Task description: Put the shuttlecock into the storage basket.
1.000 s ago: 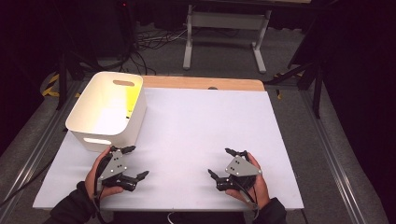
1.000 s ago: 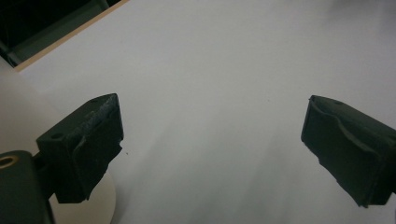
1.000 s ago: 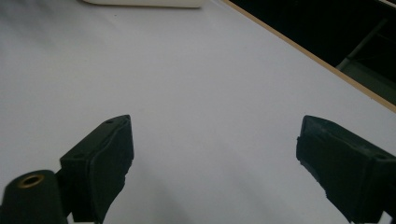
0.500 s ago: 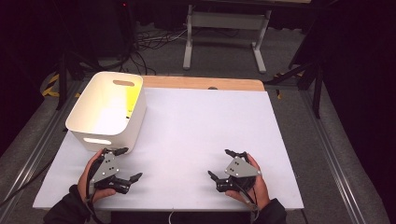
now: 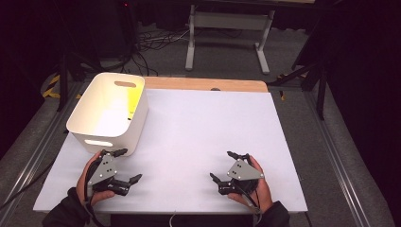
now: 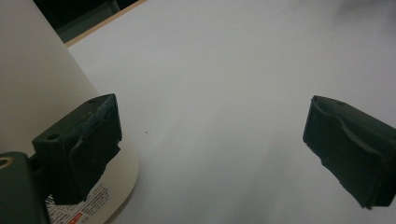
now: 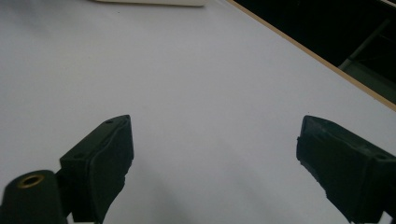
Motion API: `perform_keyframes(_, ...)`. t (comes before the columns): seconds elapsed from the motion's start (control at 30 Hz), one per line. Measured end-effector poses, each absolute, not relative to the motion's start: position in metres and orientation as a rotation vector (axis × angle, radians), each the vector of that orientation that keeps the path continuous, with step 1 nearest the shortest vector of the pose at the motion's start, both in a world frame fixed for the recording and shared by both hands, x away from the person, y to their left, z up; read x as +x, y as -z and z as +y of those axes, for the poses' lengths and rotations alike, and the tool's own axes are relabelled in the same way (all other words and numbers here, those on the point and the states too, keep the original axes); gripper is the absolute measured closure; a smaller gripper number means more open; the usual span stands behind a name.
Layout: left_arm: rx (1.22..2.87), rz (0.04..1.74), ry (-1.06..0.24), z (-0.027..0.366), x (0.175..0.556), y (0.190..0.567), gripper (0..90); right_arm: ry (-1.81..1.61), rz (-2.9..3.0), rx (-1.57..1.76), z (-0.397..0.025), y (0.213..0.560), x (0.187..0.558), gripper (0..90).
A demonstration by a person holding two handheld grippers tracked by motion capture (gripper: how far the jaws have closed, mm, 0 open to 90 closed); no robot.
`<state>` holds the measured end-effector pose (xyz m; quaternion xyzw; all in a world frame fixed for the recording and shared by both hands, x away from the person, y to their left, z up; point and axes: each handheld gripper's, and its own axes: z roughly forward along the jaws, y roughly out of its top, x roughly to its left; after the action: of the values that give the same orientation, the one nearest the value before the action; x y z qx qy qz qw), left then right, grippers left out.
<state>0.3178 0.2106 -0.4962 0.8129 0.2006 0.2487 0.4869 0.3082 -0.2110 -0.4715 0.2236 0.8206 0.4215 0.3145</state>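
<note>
- At the near left corner of the table, a white bin stands upright with its mouth up, the one object on the white surface and the landmark for all else here.
- Just in front of the bin, the left gripper rests in the person's left hand, jaws spread wide with nothing between them.
- In the left gripper view, one jaw lies right by the bin's rounded lower corner, where a printed label shows; whether it touches the wall cannot be told.
- Well to the right of the bin, the right gripper sits low over bare table in the right hand, its jaws likewise parted and holding nothing.
- The right gripper view has the bin's base far off at the top edge, with white surface between.
- The bin's inside glows yellow along its right wall; no contents can be made out from above.
- Judged from this layout, the work is at the approach stage: the left gripper is lined up near the bin, no grasp yet made.
- The next move would likely call for bringing the open jaws onto the bin's front wall or rim, one jaw inside and one outside, then closing firmly.
- The slot handle in the bin's front wall sits just beyond the left gripper and offers another hold.
- A light, tall bin may tip or slide if pinched low at one corner.
</note>
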Motion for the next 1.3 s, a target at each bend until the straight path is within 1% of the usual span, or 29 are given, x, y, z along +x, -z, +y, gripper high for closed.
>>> perform_keyframes(1.3,1.986,0.486,-0.594,0.2083,0.3192,0.4971,5.0,-1.109,2.171,0.587,-0.2104,0.4731,0.3090,11.8)
